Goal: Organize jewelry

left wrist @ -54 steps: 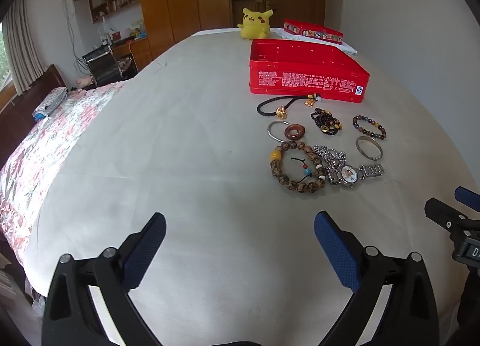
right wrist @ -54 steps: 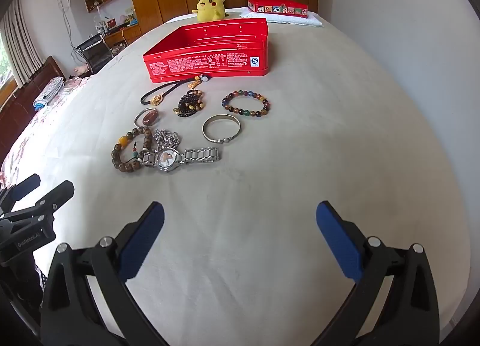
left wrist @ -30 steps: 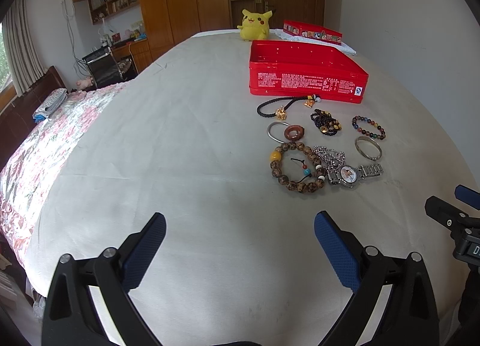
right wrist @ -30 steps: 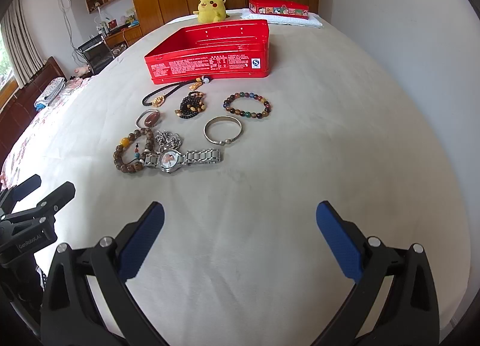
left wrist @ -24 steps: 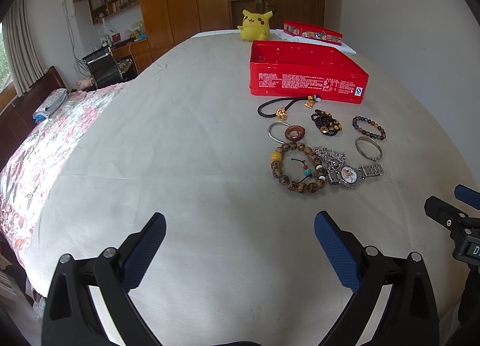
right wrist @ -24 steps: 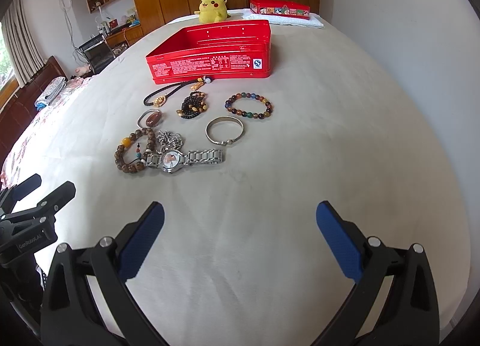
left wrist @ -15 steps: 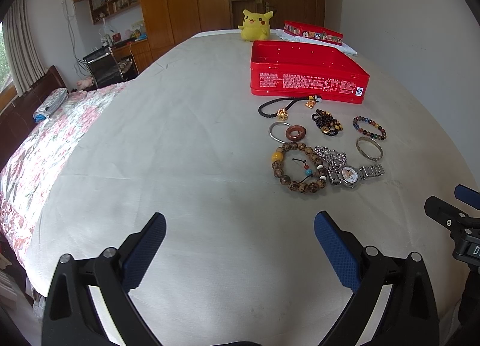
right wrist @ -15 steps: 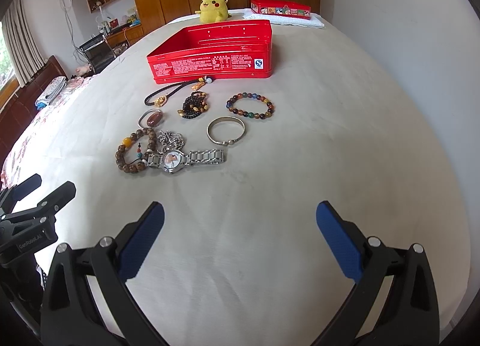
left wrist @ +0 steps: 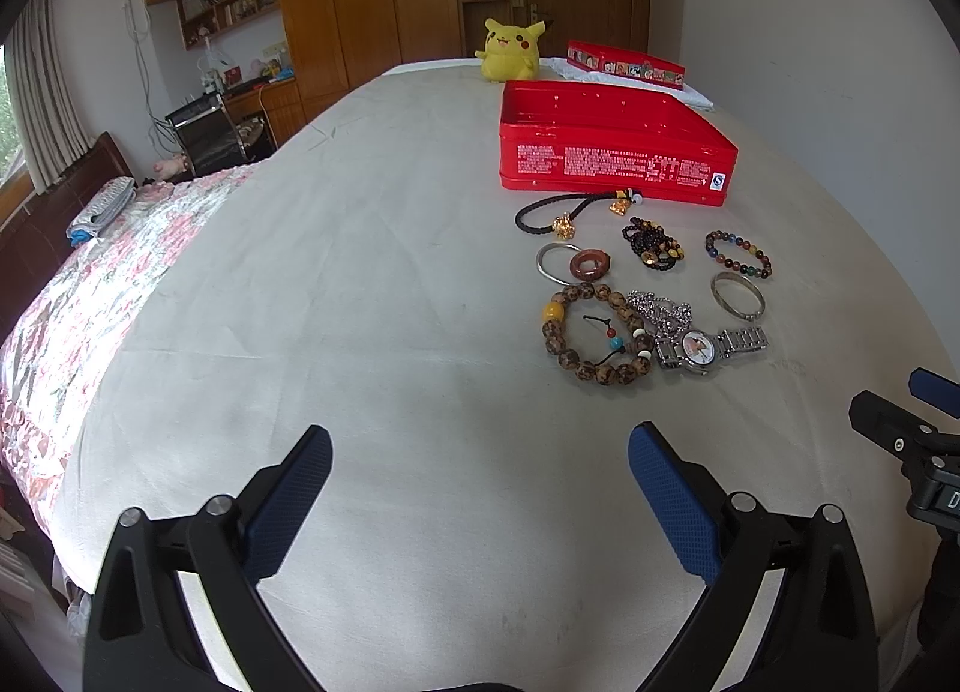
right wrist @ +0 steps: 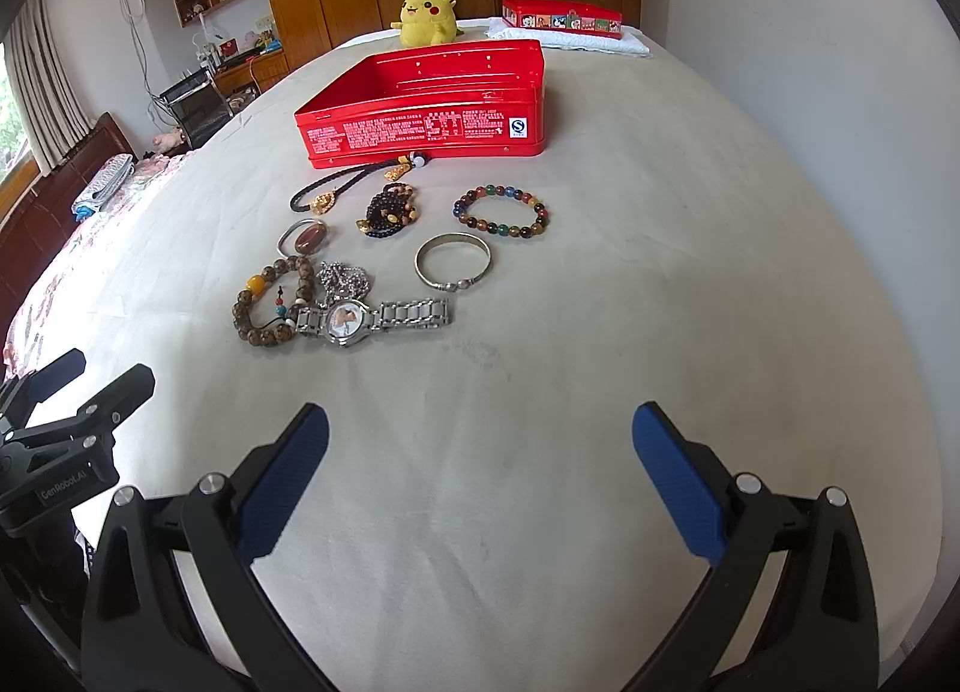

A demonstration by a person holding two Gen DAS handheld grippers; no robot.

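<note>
Lighting, both my wrist views: soft, even daylight, bright throughout. Source: a window at far left behind curtains. Shadows: faint and short under the jewelry on the bed; a soft one beneath my left gripper. Glare: small highlights on the watch and silver bangle. Focus: sharp at centre, no motion blur. Distortion: strong fisheye bowing; bed edges curved, walls bent. Corners: black vignette around each circular frame.
</note>
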